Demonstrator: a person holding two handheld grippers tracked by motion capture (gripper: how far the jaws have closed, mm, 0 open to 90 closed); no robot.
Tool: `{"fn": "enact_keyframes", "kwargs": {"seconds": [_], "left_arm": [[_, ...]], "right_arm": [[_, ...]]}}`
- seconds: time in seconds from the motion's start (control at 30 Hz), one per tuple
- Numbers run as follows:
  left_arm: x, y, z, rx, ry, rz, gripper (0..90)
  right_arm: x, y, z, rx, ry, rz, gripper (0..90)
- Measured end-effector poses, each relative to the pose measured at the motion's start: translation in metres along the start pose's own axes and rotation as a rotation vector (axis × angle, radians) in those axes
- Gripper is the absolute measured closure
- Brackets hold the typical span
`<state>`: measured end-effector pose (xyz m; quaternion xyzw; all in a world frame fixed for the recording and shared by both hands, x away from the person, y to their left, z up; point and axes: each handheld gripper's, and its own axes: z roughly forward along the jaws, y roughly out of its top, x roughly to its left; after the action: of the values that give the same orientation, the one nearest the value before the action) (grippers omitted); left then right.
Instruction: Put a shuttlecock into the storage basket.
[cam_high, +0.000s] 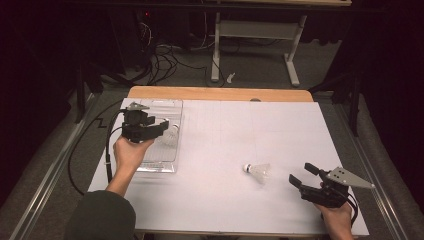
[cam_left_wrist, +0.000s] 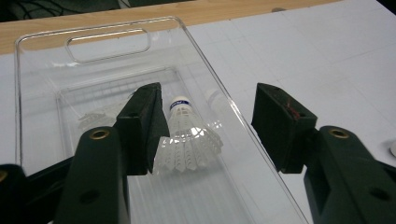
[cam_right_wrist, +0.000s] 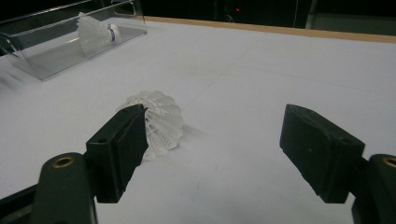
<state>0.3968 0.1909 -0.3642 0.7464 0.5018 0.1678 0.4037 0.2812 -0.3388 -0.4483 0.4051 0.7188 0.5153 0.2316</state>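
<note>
High view: the left gripper hung over the clear plastic tray at the far left of the white table, so that a shuttlecock could drop inside the walls. The right gripper rested at the near right, aimed at a second shuttlecock lying on its side just to its left, ready for pickup.

Left gripper view: the jaws stood wide apart and empty; the shuttlecock lay in the tray below them, apparently released.

Right gripper view: the jaws were spread wide, holding nothing; the second shuttlecock lay just ahead of the left jaw, not yet bracketed.
</note>
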Motion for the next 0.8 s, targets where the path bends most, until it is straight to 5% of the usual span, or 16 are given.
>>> {"fn": "enact_keyframes", "kwargs": {"seconds": [0.8], "left_arm": [[-0.017,-0.007,-0.014,-0.056,-0.038,0.045,44.4]], "right_arm": [[0.0,0.0,-0.001,-0.003,-0.001,0.004,23.6]]}}
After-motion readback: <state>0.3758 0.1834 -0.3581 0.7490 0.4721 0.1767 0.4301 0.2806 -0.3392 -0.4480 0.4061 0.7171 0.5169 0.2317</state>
